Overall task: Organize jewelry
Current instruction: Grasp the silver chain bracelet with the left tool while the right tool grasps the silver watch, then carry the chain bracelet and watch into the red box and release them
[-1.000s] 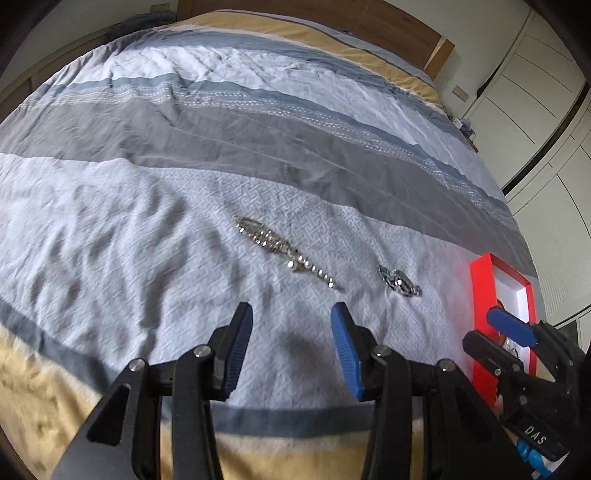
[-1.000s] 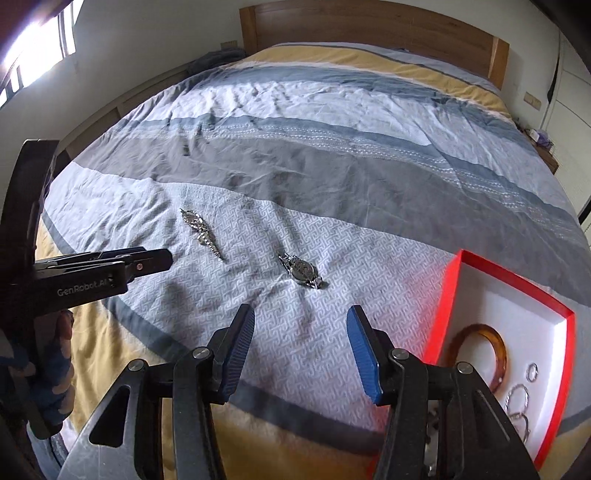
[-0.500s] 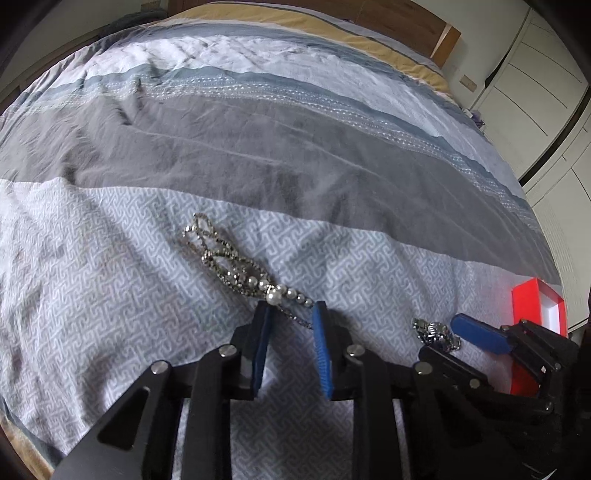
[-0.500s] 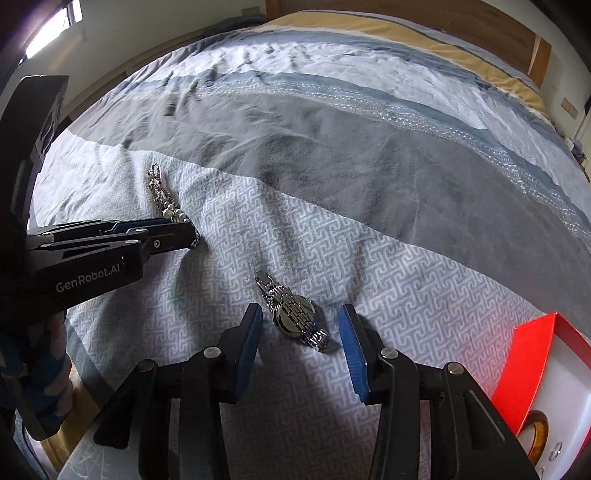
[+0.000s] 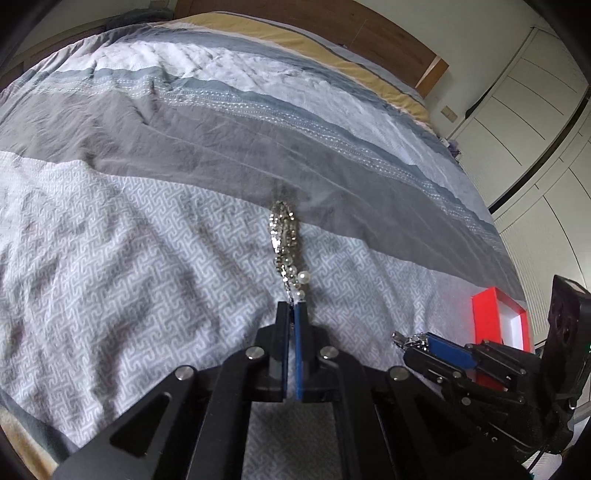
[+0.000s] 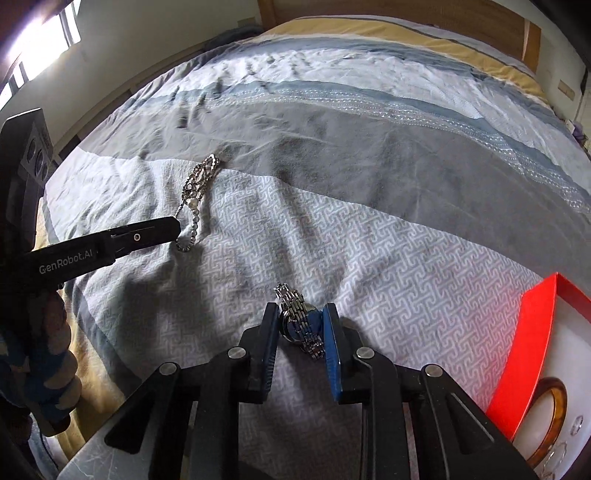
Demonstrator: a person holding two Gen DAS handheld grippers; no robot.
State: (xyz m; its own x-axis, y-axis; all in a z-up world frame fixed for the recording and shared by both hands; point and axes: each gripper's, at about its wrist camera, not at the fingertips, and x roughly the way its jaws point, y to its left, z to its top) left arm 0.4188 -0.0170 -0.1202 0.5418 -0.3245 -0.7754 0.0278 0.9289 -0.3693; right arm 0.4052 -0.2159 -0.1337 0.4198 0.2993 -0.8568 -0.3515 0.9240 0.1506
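Left gripper [image 5: 294,303] clamps necklace [image 5: 286,236]; right gripper [image 6: 300,317] closing around watch [image 6: 301,321] (red box [image 6: 524,354] close right).

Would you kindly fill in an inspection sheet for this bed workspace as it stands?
Surface: striped, patterned bedspread, wrinkled.
Job's things: pearl-and-crystal necklace draped on the cover; metal watch; red box holding an amber bangle and small rings.
Clutter: nothing seen.
Grippers: left gripper shut on the necklace's near end; right gripper closing, watch between its jaws, pads at its sides.
Cables: thin wire at the left view's lower right corner.
Surroundings: wooden headboard, white wardrobe doors, window.
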